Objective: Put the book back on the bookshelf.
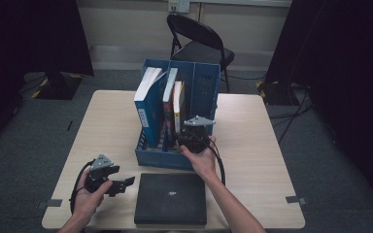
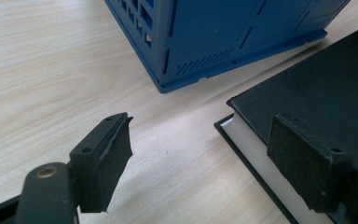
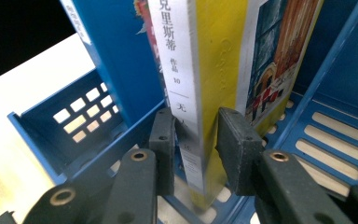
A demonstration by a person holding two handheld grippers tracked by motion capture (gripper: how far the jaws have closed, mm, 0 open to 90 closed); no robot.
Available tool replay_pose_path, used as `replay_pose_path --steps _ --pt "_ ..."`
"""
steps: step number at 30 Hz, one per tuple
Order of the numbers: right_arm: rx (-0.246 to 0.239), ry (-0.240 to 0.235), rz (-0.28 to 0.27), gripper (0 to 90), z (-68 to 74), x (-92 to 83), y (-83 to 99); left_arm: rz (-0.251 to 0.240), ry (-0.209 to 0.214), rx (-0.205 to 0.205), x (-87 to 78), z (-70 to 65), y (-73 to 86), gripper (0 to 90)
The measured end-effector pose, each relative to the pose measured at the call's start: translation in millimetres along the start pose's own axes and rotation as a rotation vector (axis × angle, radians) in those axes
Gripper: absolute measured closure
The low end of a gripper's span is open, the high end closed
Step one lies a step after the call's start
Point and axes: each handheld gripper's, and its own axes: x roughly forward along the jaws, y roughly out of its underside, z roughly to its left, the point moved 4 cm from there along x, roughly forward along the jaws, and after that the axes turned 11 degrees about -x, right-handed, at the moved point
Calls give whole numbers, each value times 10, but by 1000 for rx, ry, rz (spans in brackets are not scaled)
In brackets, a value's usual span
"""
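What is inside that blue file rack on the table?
The blue rack holds upright books: a blue book at the left, then another, then a yellow-covered book that the right gripper clamps. The rack's walls hide the lower parts of the books.

Blue plastic rack (image 1: 201, 87); glossy paper book (image 3: 219, 70); pale woodgrain table (image 2: 51, 70), matt.

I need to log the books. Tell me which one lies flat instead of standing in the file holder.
The black book on the table, in front of the blue file holder. The others stand upright inside it.
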Motion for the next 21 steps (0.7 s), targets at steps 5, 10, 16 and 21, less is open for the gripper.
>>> replay_pose_path --steps 5,10,16,21 --pt "10 8 6 681 -45 56 -46 0 0 4 -6 -1 -1 214" --pt "1 10 22 681 -57 78 -99 4 0 5 -4 4 -1 214" --pt "-4 -1 26 679 -55 126 -154 5 -5 9 -15 4 -1 215" --pt "1 -2 30 673 -48 121 -147 2 -3 5 -18 9 0 214"
